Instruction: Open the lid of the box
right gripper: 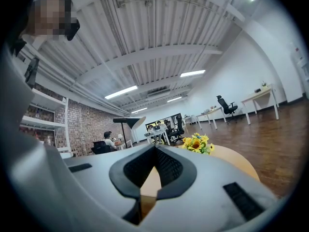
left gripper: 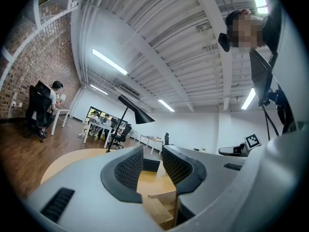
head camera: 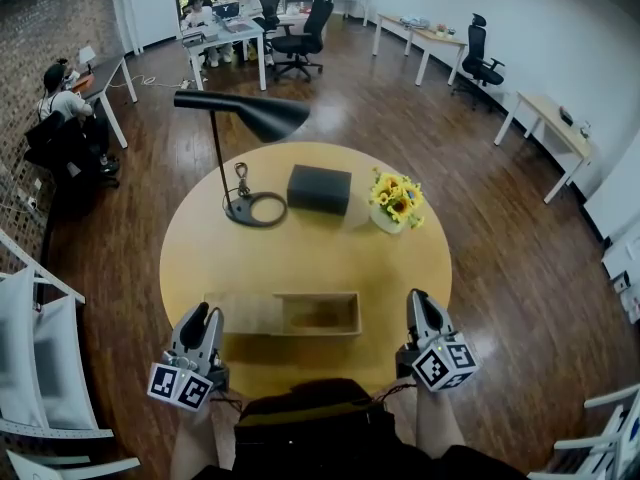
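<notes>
A low wooden box (head camera: 320, 314) lies near the front of the round table (head camera: 300, 258), its inside open to view. Its flat lid (head camera: 243, 313) sits to the left of the open cavity, level with the box top. My left gripper (head camera: 204, 314) hovers at the lid's left end, jaws apart with nothing between them. In the left gripper view the gripper (left gripper: 152, 166) looks over the box (left gripper: 161, 204) just below its jaws. My right gripper (head camera: 418, 300) is to the right of the box, clear of it, jaws shut and empty; its tips (right gripper: 155, 151) meet.
At the back of the table stand a black desk lamp (head camera: 245, 118) with its coiled cable, a dark closed box (head camera: 319, 189) and a pot of yellow flowers (head camera: 396, 201). White chairs (head camera: 30, 368) flank the table. People sit at desks far behind.
</notes>
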`<state>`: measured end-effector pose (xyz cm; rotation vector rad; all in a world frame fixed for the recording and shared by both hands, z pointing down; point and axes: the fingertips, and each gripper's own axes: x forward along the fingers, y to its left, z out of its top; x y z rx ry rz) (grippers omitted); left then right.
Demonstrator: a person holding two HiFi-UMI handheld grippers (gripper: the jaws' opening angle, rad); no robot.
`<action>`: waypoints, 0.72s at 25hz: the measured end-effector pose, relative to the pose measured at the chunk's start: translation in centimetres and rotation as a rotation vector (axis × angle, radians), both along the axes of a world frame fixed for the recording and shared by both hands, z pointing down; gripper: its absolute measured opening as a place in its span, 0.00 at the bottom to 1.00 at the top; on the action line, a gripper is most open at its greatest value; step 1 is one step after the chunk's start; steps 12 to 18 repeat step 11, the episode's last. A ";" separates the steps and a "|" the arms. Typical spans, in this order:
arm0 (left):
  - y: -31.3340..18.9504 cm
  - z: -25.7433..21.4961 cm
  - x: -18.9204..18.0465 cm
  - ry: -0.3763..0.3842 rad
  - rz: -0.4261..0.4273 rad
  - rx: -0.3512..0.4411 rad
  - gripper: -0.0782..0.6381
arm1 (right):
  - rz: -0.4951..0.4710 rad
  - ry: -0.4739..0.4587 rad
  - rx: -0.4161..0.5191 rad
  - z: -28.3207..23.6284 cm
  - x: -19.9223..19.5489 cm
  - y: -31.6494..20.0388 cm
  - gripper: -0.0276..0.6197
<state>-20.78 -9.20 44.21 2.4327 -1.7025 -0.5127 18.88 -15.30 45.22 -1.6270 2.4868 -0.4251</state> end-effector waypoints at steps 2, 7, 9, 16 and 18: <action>0.0 0.1 0.0 0.004 0.001 -0.004 0.27 | -0.001 -0.003 -0.002 0.1 0.0 0.0 0.04; 0.1 0.0 0.1 0.009 0.006 -0.006 0.27 | -0.008 0.000 -0.001 0.0 -0.3 0.1 0.04; 0.1 0.0 0.1 0.008 0.007 -0.007 0.27 | -0.010 0.003 -0.005 0.0 -0.4 0.2 0.04; 0.2 0.1 0.2 0.006 0.007 -0.010 0.27 | -0.012 0.004 -0.009 0.1 -0.4 0.2 0.04; 0.2 0.1 0.2 0.006 0.007 -0.010 0.27 | -0.012 0.004 -0.009 0.1 -0.4 0.2 0.04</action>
